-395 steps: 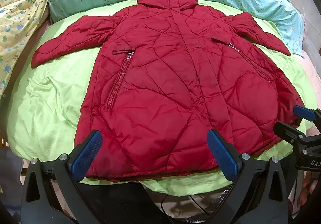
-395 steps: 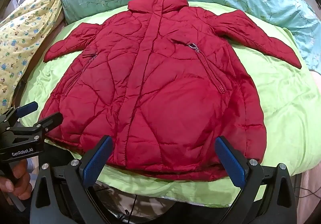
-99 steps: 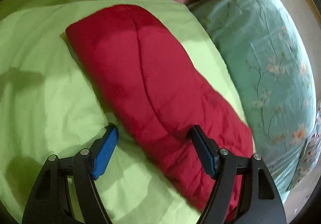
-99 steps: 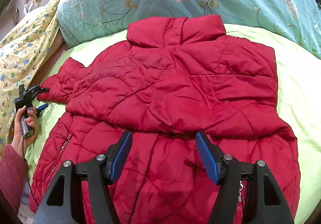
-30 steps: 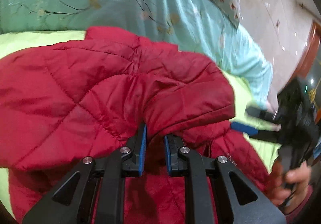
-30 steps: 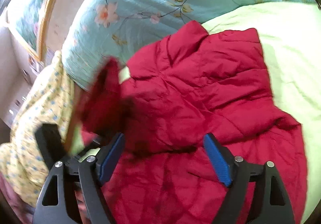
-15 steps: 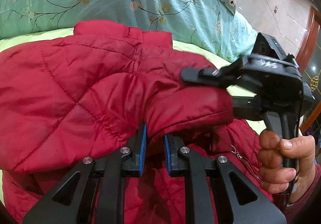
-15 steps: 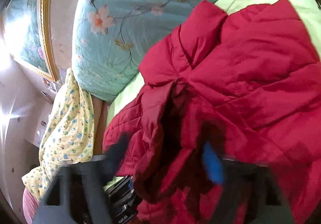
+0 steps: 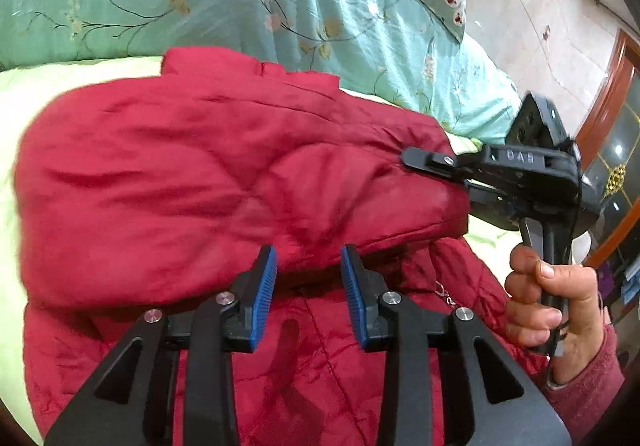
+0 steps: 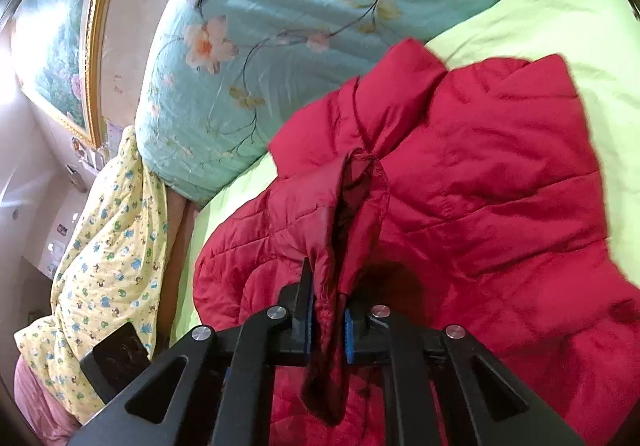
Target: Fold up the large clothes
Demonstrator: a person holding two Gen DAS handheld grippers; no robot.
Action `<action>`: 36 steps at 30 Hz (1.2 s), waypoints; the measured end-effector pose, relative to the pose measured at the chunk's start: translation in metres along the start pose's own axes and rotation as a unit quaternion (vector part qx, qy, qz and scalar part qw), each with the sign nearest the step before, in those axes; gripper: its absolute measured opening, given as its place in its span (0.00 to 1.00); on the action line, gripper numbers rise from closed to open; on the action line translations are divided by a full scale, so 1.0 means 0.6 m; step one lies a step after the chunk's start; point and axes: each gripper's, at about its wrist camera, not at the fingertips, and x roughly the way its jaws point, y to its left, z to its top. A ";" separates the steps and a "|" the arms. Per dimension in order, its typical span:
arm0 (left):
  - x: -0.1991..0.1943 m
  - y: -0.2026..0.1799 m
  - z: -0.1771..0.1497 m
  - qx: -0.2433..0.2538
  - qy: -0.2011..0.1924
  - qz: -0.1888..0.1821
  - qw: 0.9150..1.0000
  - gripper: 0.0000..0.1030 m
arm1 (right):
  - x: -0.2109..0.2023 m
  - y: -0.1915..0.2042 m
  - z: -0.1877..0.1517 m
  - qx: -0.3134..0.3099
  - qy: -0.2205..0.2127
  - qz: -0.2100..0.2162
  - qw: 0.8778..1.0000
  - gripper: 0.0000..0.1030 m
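1. Right wrist view: right gripper (image 10: 326,320), its jaws having just closed, clamps the sleeve cuff (image 10: 352,214) of the red jacket (image 10: 500,182).
2. Left gripper (image 9: 307,286), jaws just parted, sits slightly open at the sleeve (image 9: 240,186), not pinching it.
3. Jacket lies on the green sheet (image 10: 560,18), just below the teal quilt (image 10: 280,26).

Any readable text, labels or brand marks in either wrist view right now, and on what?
"DAS": raised letters on the side of the right gripper body, seen from the left wrist view.
Nothing readable on the red jacket, the bedding, or anywhere in the right wrist view.
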 end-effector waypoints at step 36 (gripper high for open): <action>0.074 0.125 0.047 -0.021 0.043 0.144 0.988 0.30 | -0.121 0.018 -0.014 -0.131 -0.147 -0.230 0.953 0.60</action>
